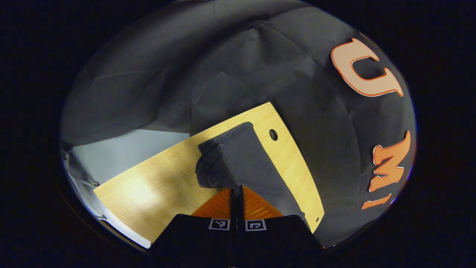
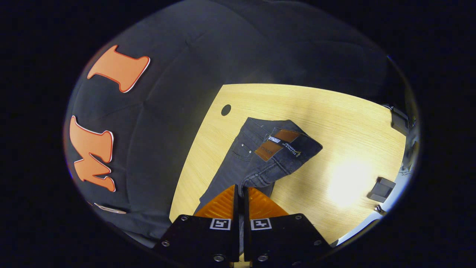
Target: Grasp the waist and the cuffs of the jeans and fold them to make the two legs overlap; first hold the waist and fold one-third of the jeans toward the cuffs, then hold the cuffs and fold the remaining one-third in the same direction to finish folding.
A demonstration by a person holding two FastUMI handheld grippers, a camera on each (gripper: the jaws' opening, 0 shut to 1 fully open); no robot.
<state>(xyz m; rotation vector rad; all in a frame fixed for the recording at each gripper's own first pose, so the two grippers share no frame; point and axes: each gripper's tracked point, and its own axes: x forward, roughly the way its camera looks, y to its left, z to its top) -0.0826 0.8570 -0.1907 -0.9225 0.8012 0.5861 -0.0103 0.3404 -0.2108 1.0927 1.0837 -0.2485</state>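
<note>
Dark grey jeans [image 1: 245,156] lie on the wooden table [image 1: 156,186]. In the left gripper view a leg stretches away from me, its cuff end bunched and lifted, and my left gripper [image 1: 236,190] is shut on that cloth. In the right gripper view the waist of the jeans [image 2: 260,152] is raised and turned over, showing a brown leather patch [image 2: 277,143] and a white label. My right gripper [image 2: 240,190] is shut on the waistband edge, with denim pinched between its fingers.
The table has a round cable hole [image 2: 225,109] near the jeans. A small dark block [image 2: 381,189] sits near the table's edge in the right gripper view. Black cloth walls close behind the table; pale floor [image 1: 122,152] lies beyond one side.
</note>
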